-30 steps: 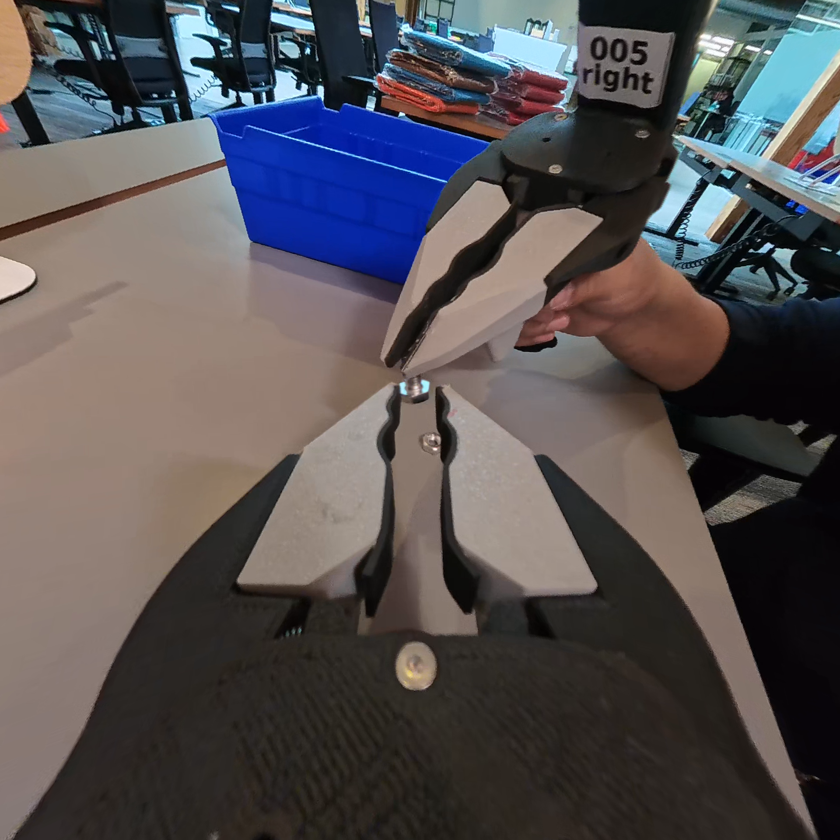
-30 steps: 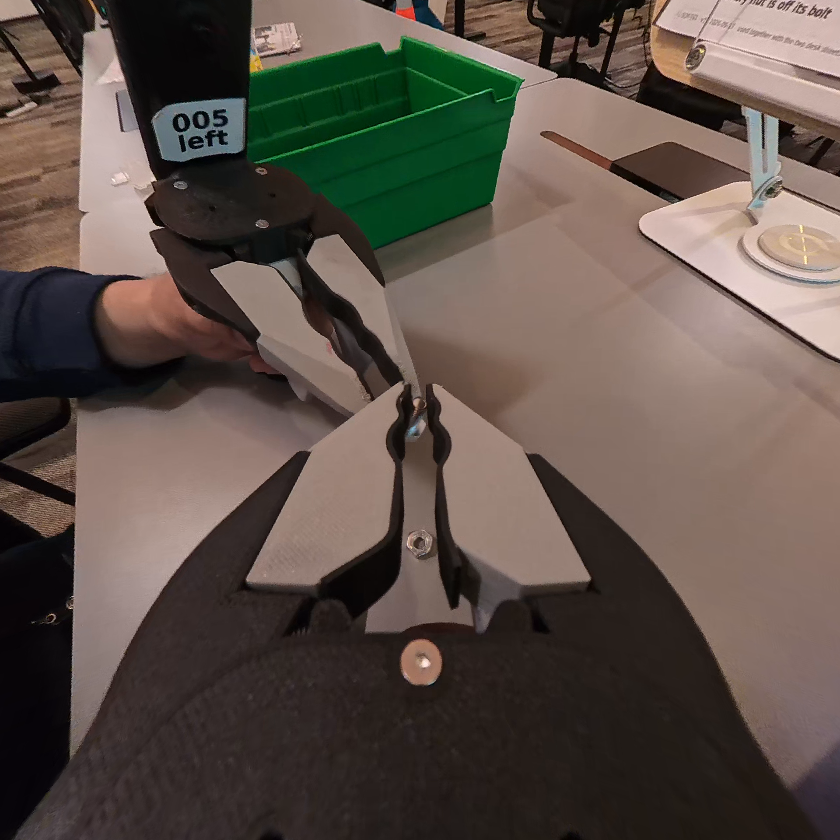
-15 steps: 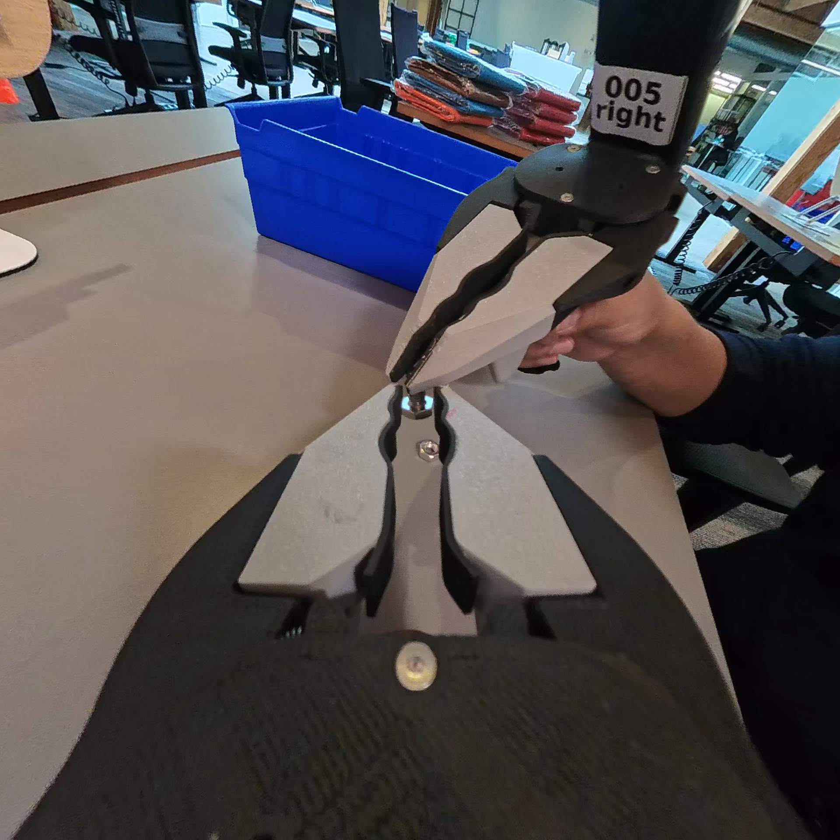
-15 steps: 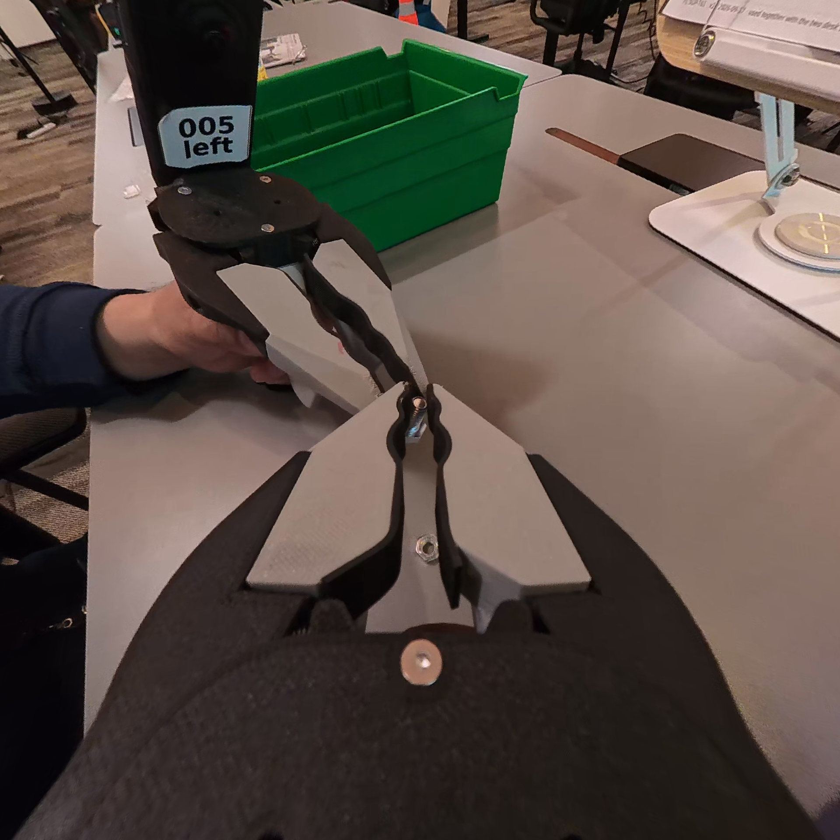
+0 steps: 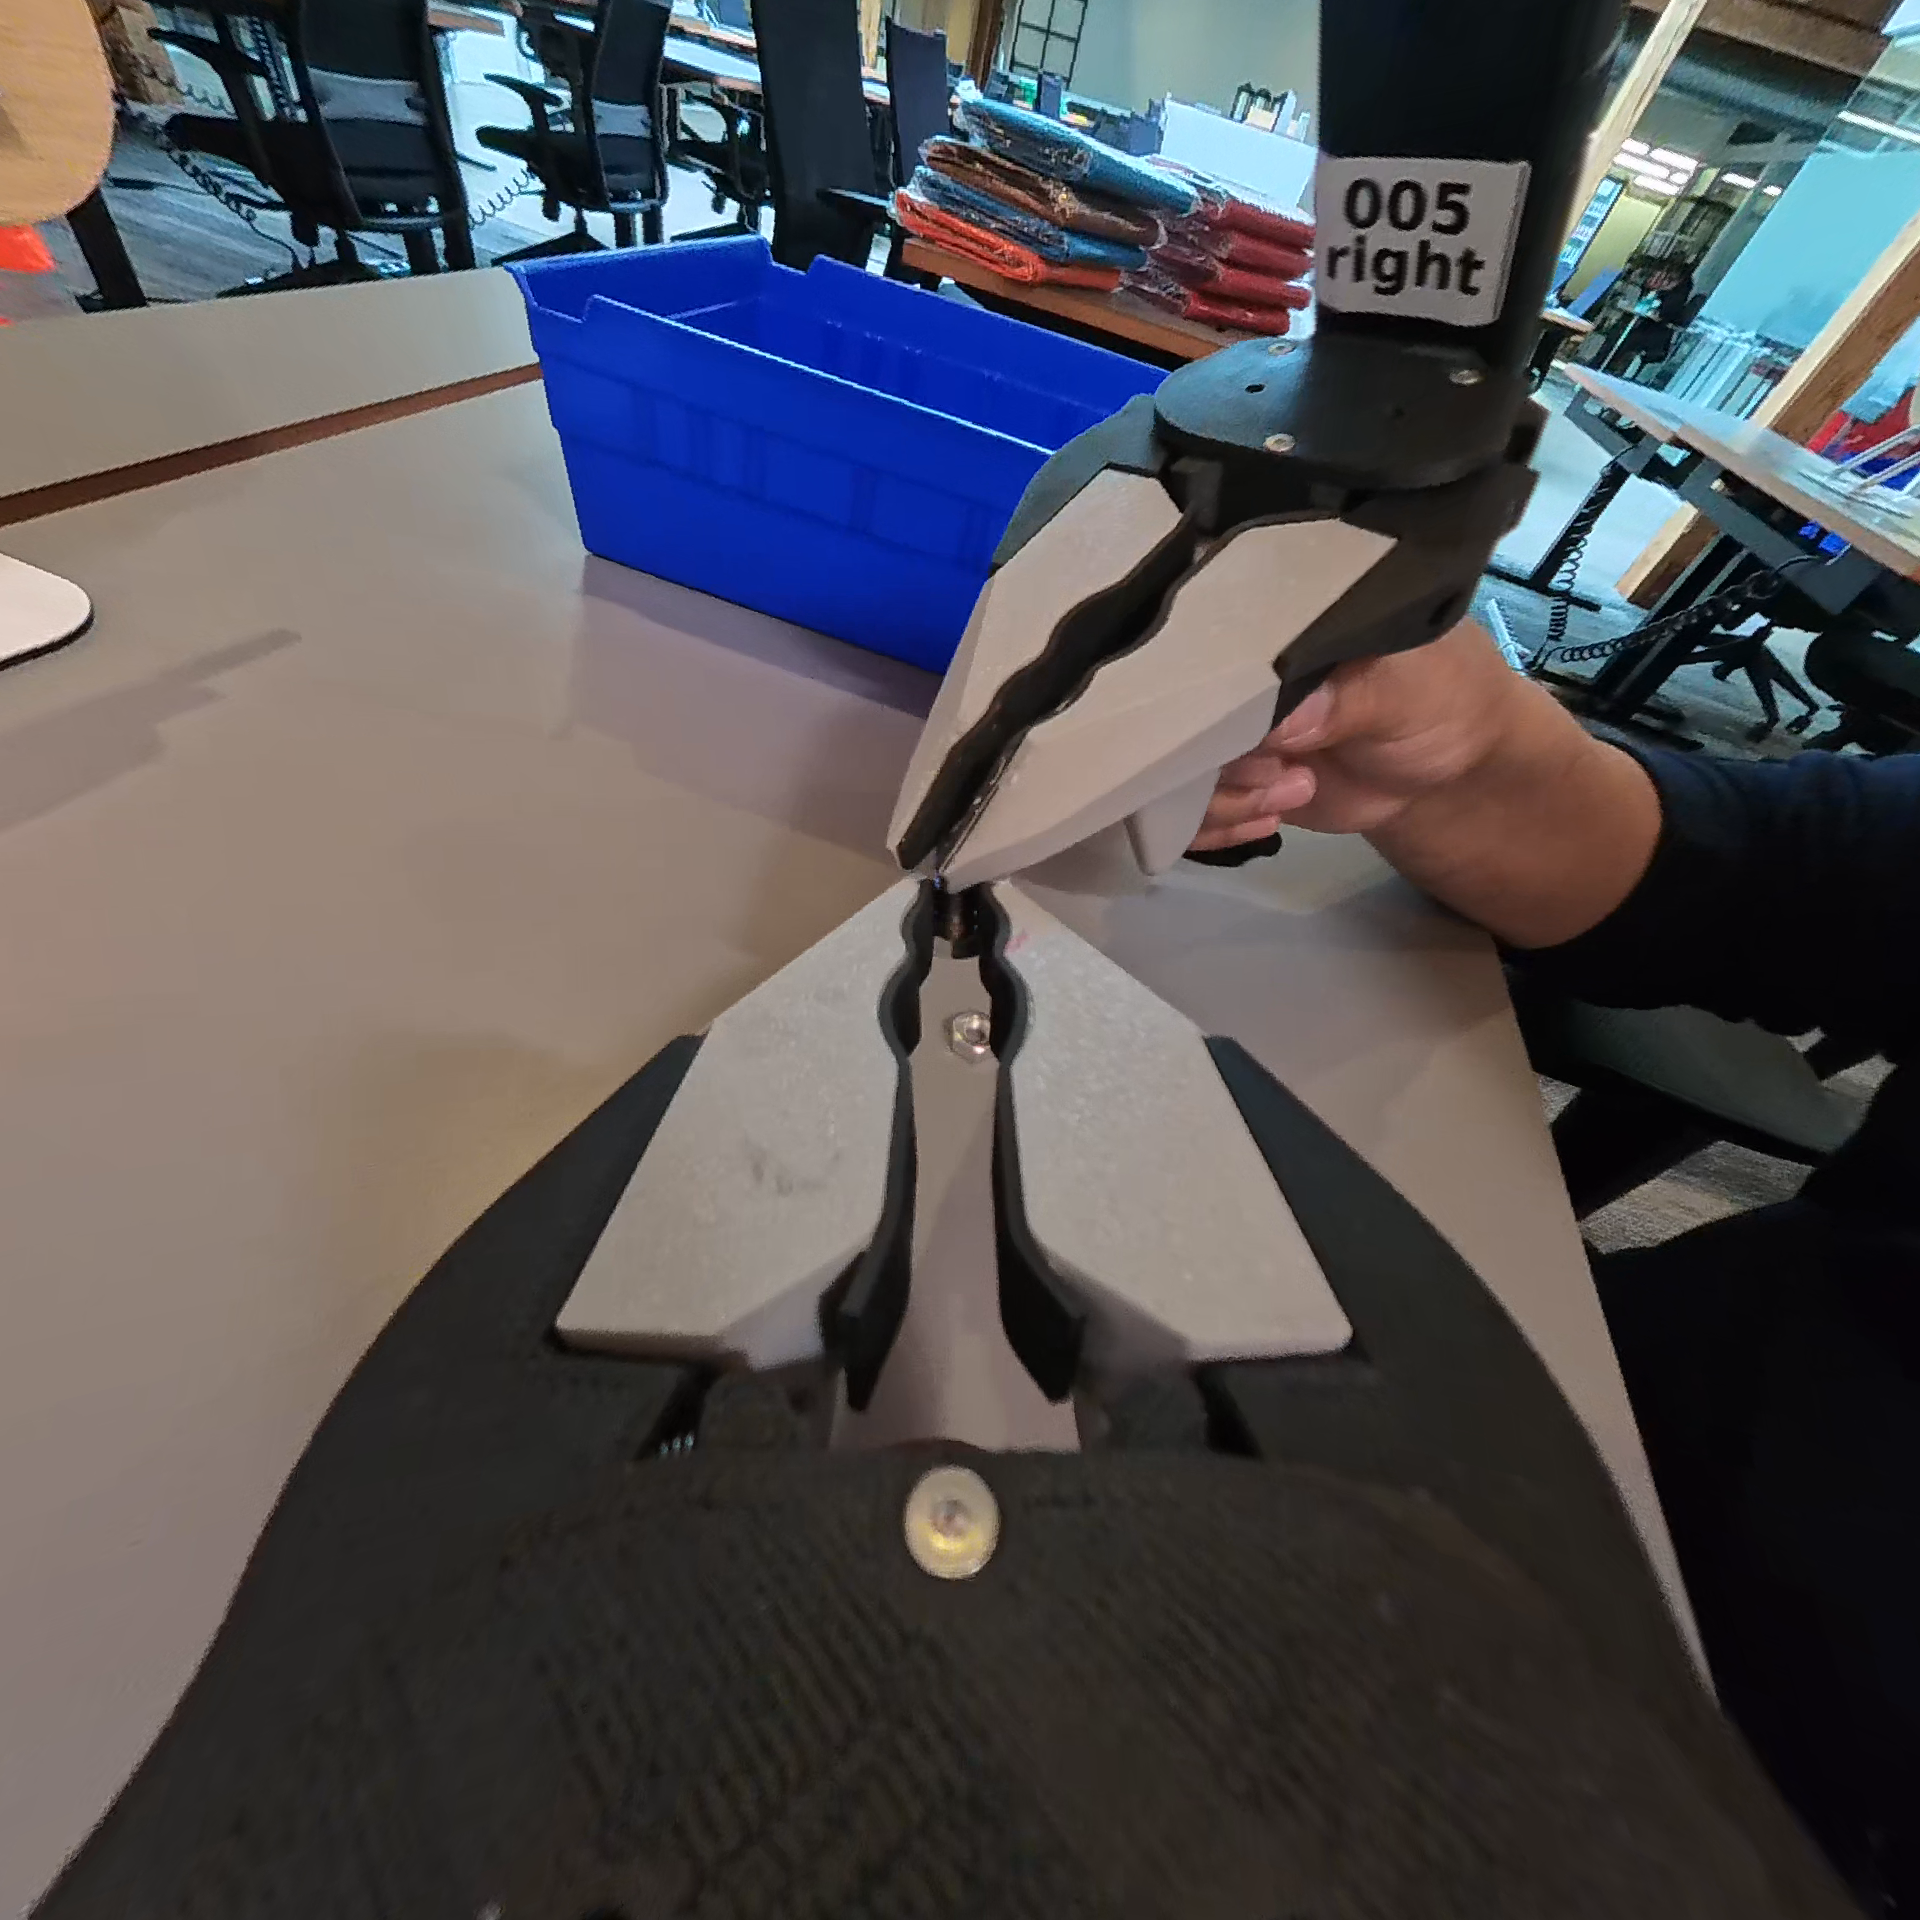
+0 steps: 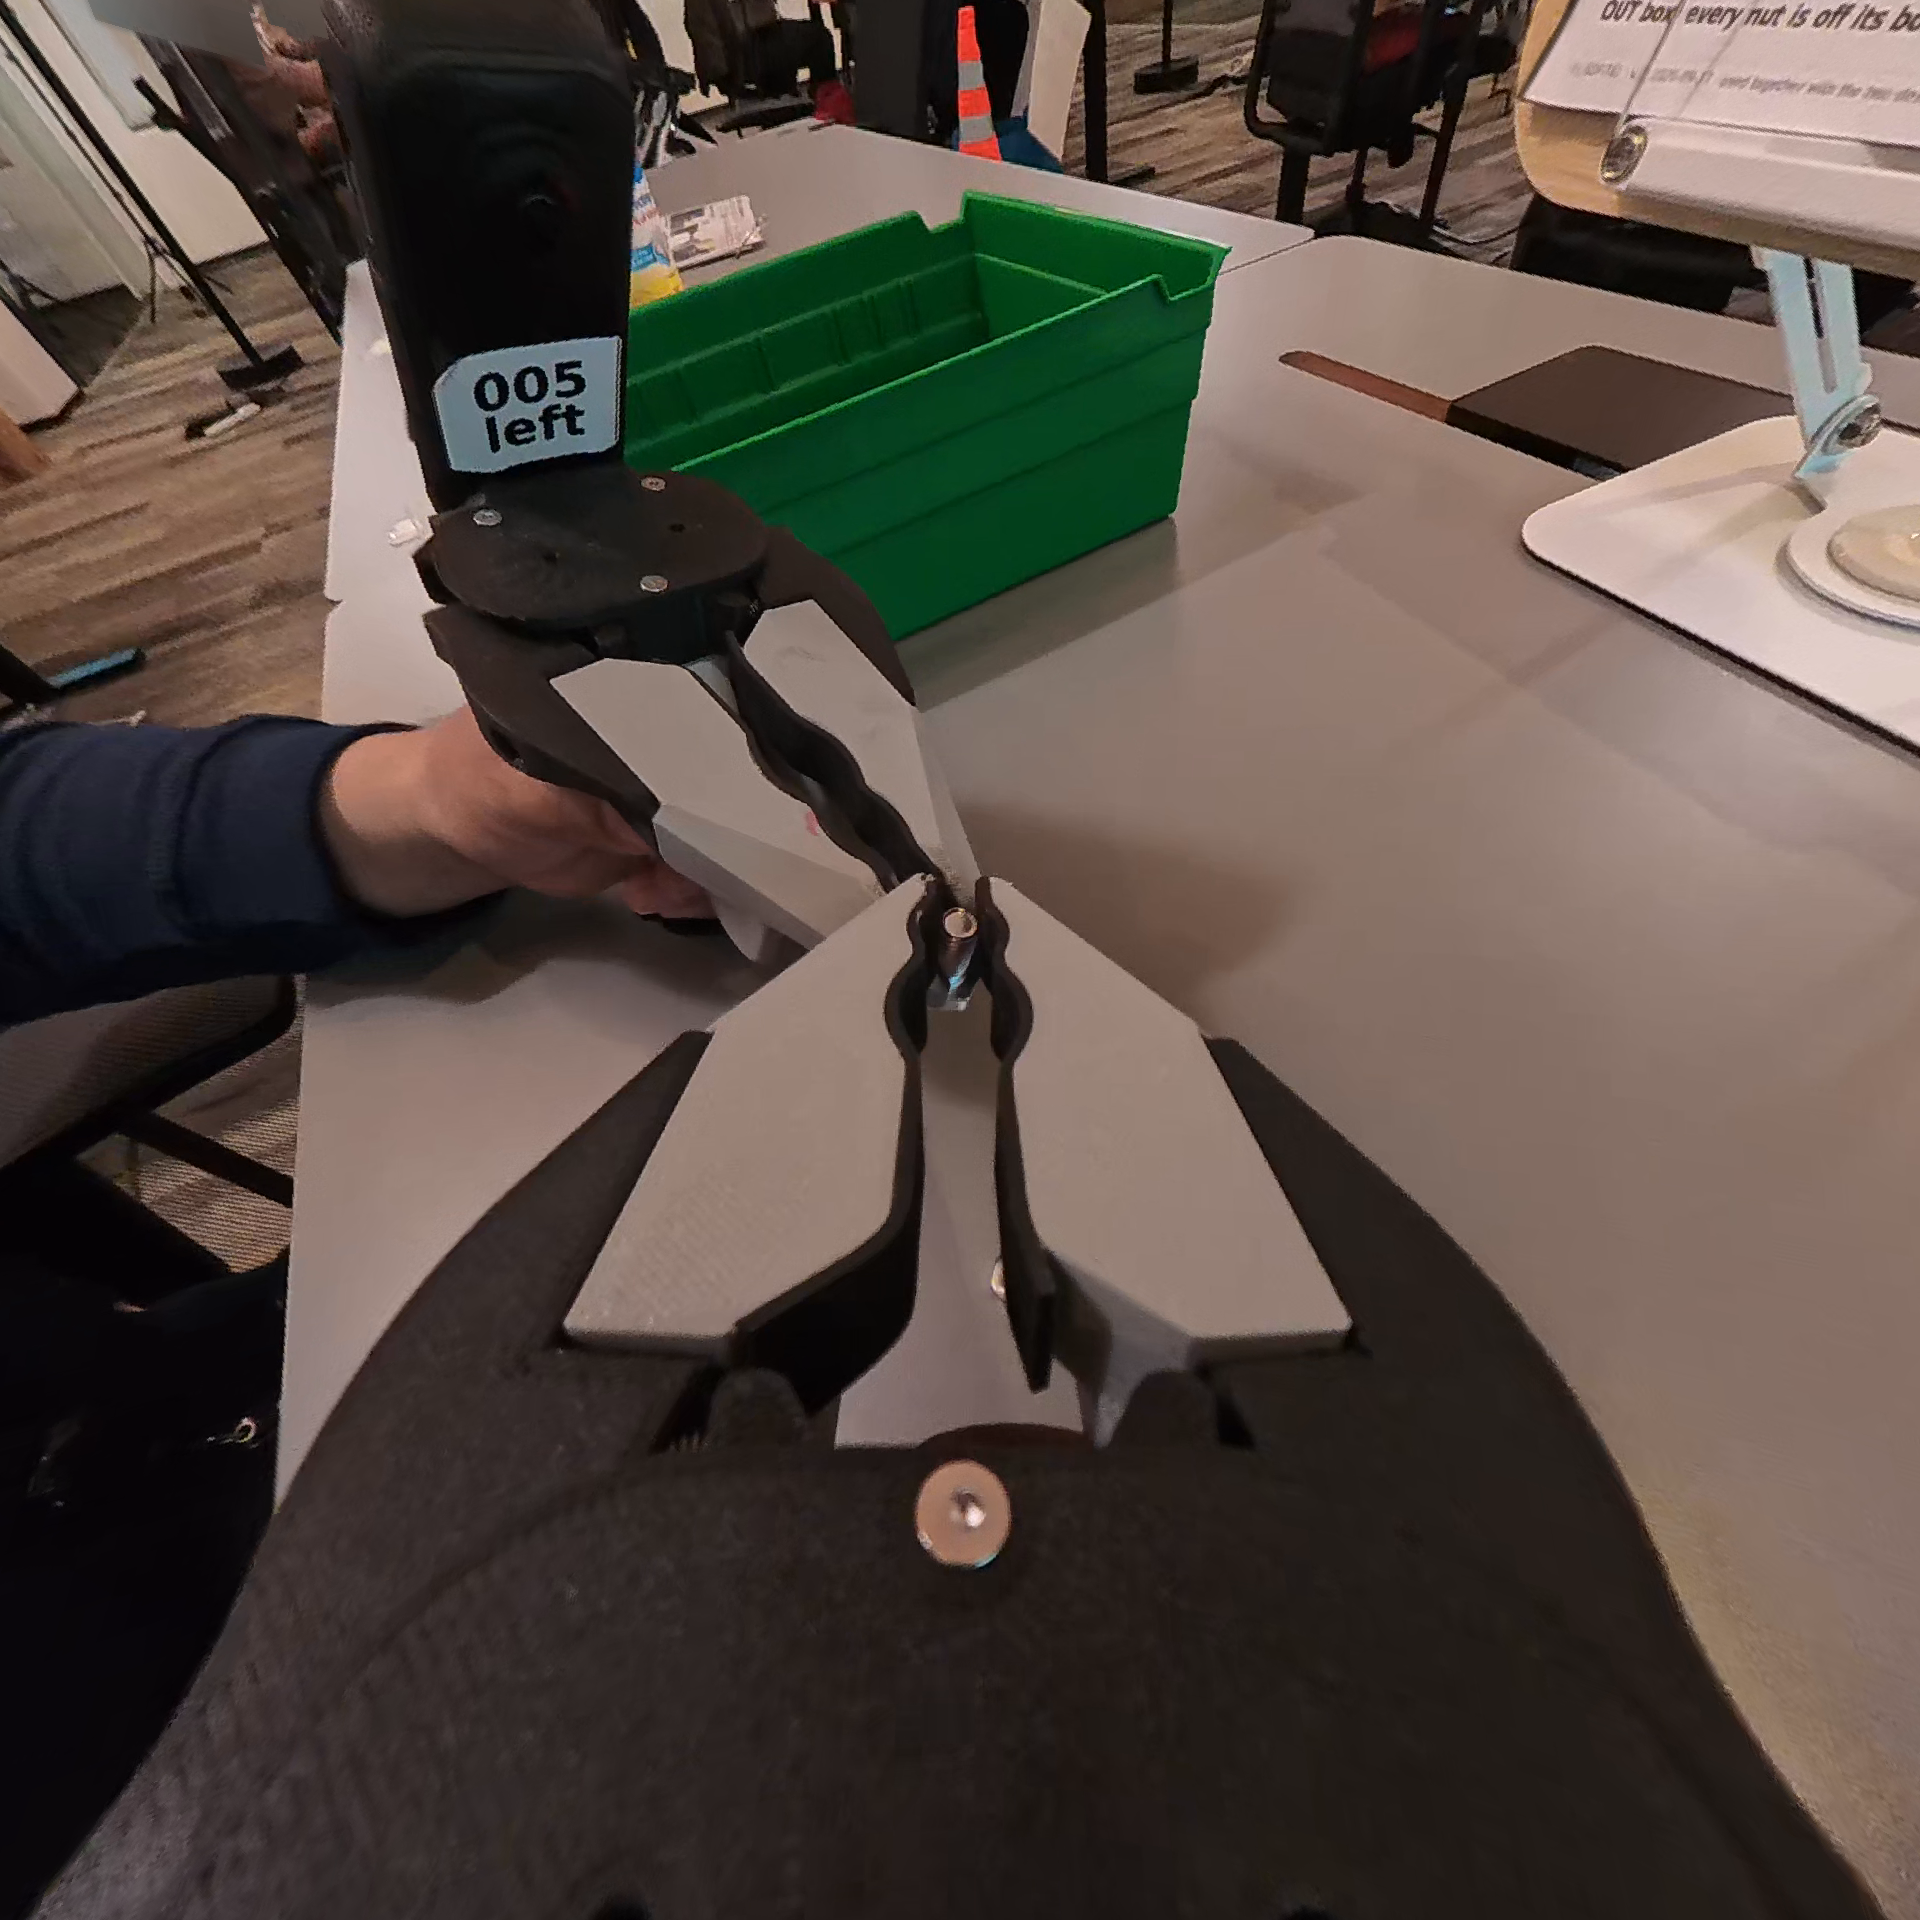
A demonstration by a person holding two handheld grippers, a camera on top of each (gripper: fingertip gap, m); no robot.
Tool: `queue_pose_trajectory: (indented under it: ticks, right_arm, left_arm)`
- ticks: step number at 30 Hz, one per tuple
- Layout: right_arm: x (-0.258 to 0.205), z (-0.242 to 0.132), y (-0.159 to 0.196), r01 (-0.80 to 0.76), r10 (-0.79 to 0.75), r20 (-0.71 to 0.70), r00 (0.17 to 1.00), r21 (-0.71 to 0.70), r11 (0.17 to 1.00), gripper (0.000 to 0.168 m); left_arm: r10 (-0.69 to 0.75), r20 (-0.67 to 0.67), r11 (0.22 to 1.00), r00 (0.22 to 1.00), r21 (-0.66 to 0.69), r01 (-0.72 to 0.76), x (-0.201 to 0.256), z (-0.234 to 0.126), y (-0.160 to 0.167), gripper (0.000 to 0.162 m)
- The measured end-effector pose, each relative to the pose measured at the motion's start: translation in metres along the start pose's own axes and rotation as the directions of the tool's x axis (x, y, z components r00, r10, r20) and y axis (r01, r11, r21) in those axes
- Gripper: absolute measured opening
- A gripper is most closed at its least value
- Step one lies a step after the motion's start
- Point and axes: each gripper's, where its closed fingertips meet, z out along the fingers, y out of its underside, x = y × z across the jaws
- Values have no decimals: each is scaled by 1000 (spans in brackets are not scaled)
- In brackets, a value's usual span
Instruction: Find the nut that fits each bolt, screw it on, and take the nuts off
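the two grippers are meeting tip to tip above the grey table [image 6: 1455, 935]. the right gripper [image 6: 953, 914] is pinching a small metal bolt [image 6: 954, 951] between its nearly closed jaws; the bolt's long axis is running roughly along the fingers, one end facing up toward the camera and the other end pointing down toward the table, slightly tilted. the left gripper [image 5: 951, 920] is narrowed to a small gap at its tips, and something dark is sitting between them, right under the right gripper's tips; whether it is a nut or the bolt's end is too shadowed to tell. in the left wrist view the right gripper [image 5: 935, 857] is coming down from the upper right with its jaws almost together. a loose nut [image 5: 966, 1032] is lying flat on the table, seen through the gap between the left fingers. a blue bin [image 5: 810, 457] is standing beyond the grippers in that view, and a green bin [image 6: 935, 395] in the right wrist view. a hand [image 5: 1423, 758] is holding the right gripper.
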Motion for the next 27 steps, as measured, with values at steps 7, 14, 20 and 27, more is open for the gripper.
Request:
queue_pose_trajectory:
  ticks: [7, 14, 20, 27]
  right_arm:
    - [-5, -2, -9, 20, -21, 20, 1000, 49, 999, 3]
    - [8, -32, -28, -6, 4, 13, 1000, 167, 986, 9]
    - [14, -33, 44, 10, -12, -11, 1000, -141, 990, 18]
    - [12, -32, 93, 90, -112, -49, 992, -328, 940, 17]
  left_arm:
    - [-26, -66, 999, 997, 46, 29, 5, -4, -7, 5]
    - [-9, -83, 999, 997, 44, 13, 6, -4, -4, 5]
    - [63, -119, 994, 991, 101, -51, 7, -15, -12, 5]
    - [217, -131, 968, 967, 157, -195, 11, -13, -13, 5]
